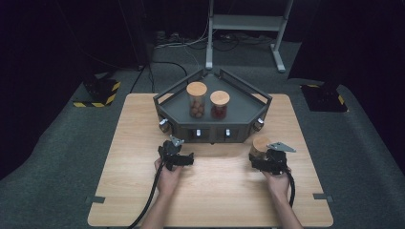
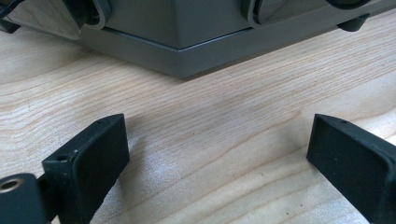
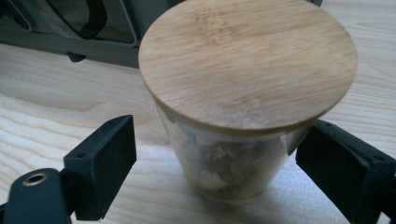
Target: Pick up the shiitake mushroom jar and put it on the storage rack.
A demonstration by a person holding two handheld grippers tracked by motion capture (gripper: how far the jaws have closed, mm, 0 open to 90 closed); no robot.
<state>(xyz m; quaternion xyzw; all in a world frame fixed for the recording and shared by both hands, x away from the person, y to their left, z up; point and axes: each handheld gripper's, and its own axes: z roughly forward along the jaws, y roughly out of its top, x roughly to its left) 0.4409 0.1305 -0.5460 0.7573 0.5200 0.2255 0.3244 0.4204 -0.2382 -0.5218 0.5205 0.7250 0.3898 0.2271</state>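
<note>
A dark grey angular tray (image 1: 167, 101) stands at the far middle of the wooden surface (image 1: 210, 200). Inside it, two glass jars with wooden lids stand side by side: one of brown nuts (image 1: 196, 99), one of red contents (image 1: 219, 105)

The high view is dim and soft, its surroundings nearly black, while the pale tabletop (image 1: 210, 191) catches light from above. Both gripper views are brighter and sharper, with faint shadows under each claw and mild blur toward the far edge.
</note>
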